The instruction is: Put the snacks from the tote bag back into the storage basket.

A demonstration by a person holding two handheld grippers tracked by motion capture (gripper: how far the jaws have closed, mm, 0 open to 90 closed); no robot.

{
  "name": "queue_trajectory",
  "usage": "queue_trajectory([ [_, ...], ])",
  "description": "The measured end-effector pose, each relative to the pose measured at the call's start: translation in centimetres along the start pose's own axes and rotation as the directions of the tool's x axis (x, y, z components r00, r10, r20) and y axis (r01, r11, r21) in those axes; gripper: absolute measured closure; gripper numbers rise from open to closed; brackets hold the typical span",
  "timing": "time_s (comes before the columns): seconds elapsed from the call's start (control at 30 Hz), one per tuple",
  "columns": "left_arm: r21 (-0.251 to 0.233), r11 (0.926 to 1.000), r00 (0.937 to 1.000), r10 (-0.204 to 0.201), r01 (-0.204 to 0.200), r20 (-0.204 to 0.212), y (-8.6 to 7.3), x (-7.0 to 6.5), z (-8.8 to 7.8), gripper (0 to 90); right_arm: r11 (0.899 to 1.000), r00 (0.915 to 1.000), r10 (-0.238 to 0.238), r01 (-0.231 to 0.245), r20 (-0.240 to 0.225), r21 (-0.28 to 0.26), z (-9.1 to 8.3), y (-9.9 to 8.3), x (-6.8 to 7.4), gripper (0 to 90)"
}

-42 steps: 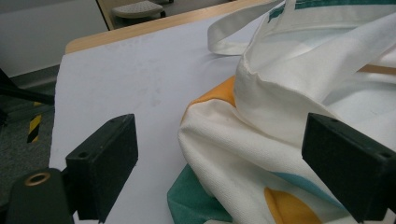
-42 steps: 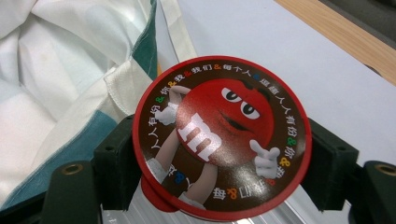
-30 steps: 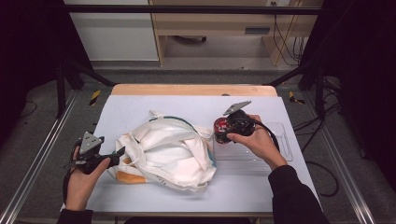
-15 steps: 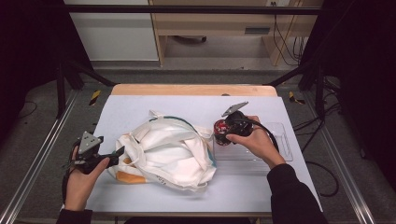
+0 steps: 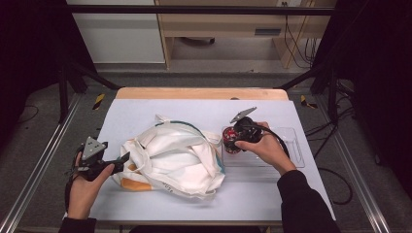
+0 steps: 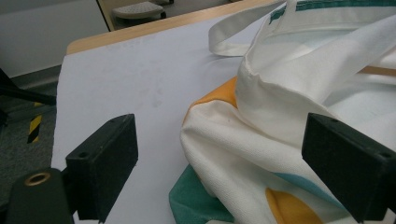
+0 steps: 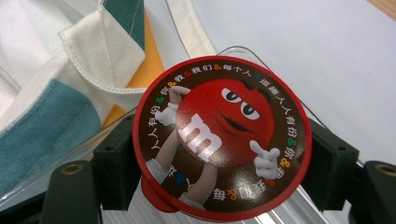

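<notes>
Right of centre in the high view, the right gripper [image 5: 232,141] clamps a red candy tub [image 7: 219,140] by its sides, standing on the clear tray [image 5: 286,160]. The tub looks light, stiff and smooth, so a grip just under the lid rim seems safest. The left gripper [image 6: 233,172] gapes wide around the soft cloth bag [image 5: 170,160], not pinching it.

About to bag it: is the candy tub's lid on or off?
On. The red lid caps the candy tub held between the right gripper jaws.

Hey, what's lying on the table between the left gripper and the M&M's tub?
In the high view, the crumpled white tote bag lies between the left gripper and the red-lidded M&M's tub.
</notes>
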State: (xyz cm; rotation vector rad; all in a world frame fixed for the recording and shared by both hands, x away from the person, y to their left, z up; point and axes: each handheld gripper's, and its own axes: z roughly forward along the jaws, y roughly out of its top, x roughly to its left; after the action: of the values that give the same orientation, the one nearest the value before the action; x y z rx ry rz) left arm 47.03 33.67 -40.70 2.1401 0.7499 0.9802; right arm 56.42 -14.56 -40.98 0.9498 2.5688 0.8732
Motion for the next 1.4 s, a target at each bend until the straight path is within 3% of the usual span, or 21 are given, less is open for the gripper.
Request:
queue_trajectory([
  [0.73, 0.0, 0.9997, 0.9997, 0.022, -0.022, 0.002, 0.1, 0.2, -0.1, 10.3, 0.999, 0.9997, 0.014, -0.014, -0.018, 0.036, 1.1, -0.6, -0.1, 25.8],
  [0.9, -0.002, 1.0, 1.0, 0.002, -0.002, -0.006, 0.0, 0.2, -0.3, 10.3, 0.998, 0.9998, 0.0, 0.001, -0.019, 0.057, 1.2, -0.7, 0.0, 25.8],
  [1.4, -0.004, 1.0, 1.0, 0.007, -0.007, -0.005, 0.1, 0.3, -0.3, 10.3, 0.998, 0.9995, 0.017, -0.015, -0.026, 0.056, 1.2, -0.7, -0.2, 24.4],
])
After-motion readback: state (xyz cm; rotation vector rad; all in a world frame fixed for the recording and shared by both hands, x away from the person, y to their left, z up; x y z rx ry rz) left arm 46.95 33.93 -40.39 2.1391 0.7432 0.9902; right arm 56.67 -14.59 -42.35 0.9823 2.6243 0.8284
